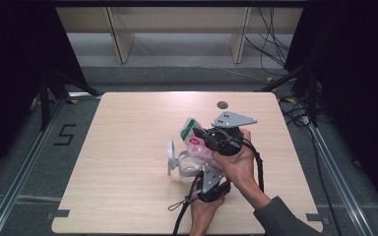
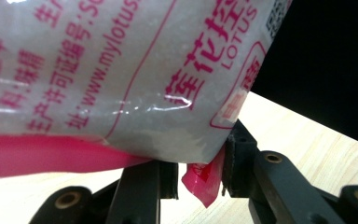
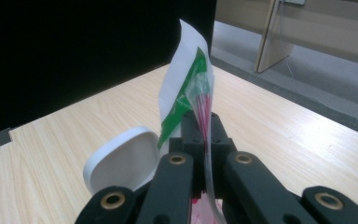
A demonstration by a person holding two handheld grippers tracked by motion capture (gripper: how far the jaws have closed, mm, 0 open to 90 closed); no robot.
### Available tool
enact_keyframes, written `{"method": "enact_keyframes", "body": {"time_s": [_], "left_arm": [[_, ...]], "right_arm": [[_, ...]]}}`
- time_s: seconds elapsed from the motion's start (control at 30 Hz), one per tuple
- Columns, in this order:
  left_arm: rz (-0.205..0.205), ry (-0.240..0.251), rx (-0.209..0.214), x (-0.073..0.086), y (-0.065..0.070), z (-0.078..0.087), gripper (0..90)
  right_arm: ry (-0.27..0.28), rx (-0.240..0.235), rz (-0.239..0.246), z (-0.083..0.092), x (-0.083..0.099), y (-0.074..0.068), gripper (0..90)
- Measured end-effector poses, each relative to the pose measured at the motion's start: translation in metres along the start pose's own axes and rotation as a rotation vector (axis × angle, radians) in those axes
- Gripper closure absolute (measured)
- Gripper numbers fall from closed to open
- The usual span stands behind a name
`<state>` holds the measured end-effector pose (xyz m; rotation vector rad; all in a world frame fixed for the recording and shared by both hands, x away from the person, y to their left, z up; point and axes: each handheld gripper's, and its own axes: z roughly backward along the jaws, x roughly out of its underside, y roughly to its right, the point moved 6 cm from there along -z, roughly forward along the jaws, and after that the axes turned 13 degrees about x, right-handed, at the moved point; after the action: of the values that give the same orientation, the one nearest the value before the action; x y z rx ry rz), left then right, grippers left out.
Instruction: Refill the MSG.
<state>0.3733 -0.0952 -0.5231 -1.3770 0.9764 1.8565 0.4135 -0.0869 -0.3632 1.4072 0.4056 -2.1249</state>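
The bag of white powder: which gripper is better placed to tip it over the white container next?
Probably the left gripper: it grips the bag's bottom corner, so raising it tips the contents. The right gripper pinches the top edge, above the white container.

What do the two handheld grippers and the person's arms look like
Both the left gripper and right gripper are black, each topped by a grey three-cornered plate with small holes. Their black jaws show brass-coloured pivot pins. Black cables trail from them. A grey sleeve covers the right forearm.
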Motion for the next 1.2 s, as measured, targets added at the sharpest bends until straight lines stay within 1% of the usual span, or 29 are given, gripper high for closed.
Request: {"method": "enact_keyframes", "body": {"time_s": [0.1,0.13,0.17,0.2,0.23,0.27,0.3,0.33,0.37,0.4,0.43,0.5,0.57,0.6,0.67,0.7,0.73,0.83,1.0,1.03,1.07,1.1,1.17,1.2], "left_arm": [[-0.005,0.003,0.008,-0.001,0.001,-0.001,70.8],[-0.007,-0.003,0.012,0.000,0.001,0.000,70.9],[-0.005,0.000,0.012,0.000,0.001,-0.001,70.9],[-0.004,-0.004,0.013,0.000,0.001,-0.001,70.9],[-0.003,-0.004,0.015,0.000,0.001,-0.001,71.0],[-0.008,-0.008,0.015,0.000,0.001,-0.002,71.0],[-0.007,-0.007,0.021,0.000,0.001,-0.002,71.1],[-0.001,-0.001,0.028,0.000,0.001,-0.002,71.1],[-0.004,-0.002,0.029,0.000,0.001,-0.002,71.2],[-0.004,-0.001,0.028,0.000,0.000,-0.002,71.2],[-0.005,-0.001,0.025,0.000,0.000,-0.002,71.2],[-0.007,0.001,0.017,0.000,0.000,-0.001,71.2],[-0.012,0.001,0.016,0.000,0.001,-0.002,71.4],[-0.015,0.000,0.014,0.000,0.001,-0.002,71.5],[-0.013,0.002,0.017,0.000,0.001,-0.001,71.5],[-0.013,0.003,0.016,0.000,0.001,-0.001,71.5],[-0.015,0.003,0.014,0.000,0.001,-0.001,71.5],[-0.015,0.006,0.014,0.000,0.000,-0.001,71.6],[-0.009,0.005,0.024,0.000,0.001,-0.002,71.6],[-0.005,0.015,0.027,-0.001,0.003,-0.003,71.7],[-0.003,0.019,0.031,-0.001,0.003,-0.004,71.7],[0.001,0.020,0.039,-0.001,0.004,-0.004,71.7],[-0.001,0.018,0.038,-0.001,0.003,-0.003,71.8],[-0.002,0.017,0.037,-0.001,0.003,-0.003,71.8]], "right_arm": [[-0.002,-0.006,0.004,0.000,0.000,0.000,90.0],[-0.002,0.009,0.007,0.000,0.000,0.001,90.0],[-0.010,0.001,0.012,0.000,0.000,0.001,90.0],[-0.003,-0.006,0.017,-0.002,0.000,0.001,90.0],[-0.011,-0.005,0.018,-0.002,0.000,0.000,90.0],[0.003,0.014,0.035,-0.003,0.000,0.002,90.0],[-0.018,0.002,0.026,-0.003,0.001,0.001,90.0],[-0.023,-0.004,0.024,-0.004,0.002,-0.001,90.0],[-0.003,0.006,0.044,-0.006,0.001,0.001,90.0],[-0.005,0.011,0.046,-0.006,0.001,0.000,90.0],[-0.020,0.001,0.030,-0.007,0.001,-0.002,90.0],[-0.029,-0.004,0.037,-0.007,0.001,-0.003,90.0],[-0.040,-0.002,0.030,-0.007,0.002,-0.005,90.0],[-0.041,-0.010,0.038,-0.008,0.003,-0.007,90.0],[-0.043,-0.008,0.043,-0.010,0.004,-0.008,90.0],[-0.036,-0.004,0.052,-0.010,0.003,-0.008,90.0],[-0.041,-0.008,0.043,-0.010,0.003,-0.008,90.0],[-0.039,-0.012,0.038,-0.010,0.003,-0.009,90.0],[-0.040,-0.015,0.055,-0.011,0.003,-0.008,90.0],[-0.042,-0.014,0.059,-0.012,0.003,-0.008,90.0],[-0.037,0.000,0.071,-0.012,0.003,-0.007,90.0],[-0.039,-0.002,0.065,-0.014,0.004,-0.008,90.0],[-0.052,-0.004,0.067,-0.014,0.005,-0.009,90.0],[-0.060,-0.001,0.051,-0.013,0.005,-0.011,90.0]]}}
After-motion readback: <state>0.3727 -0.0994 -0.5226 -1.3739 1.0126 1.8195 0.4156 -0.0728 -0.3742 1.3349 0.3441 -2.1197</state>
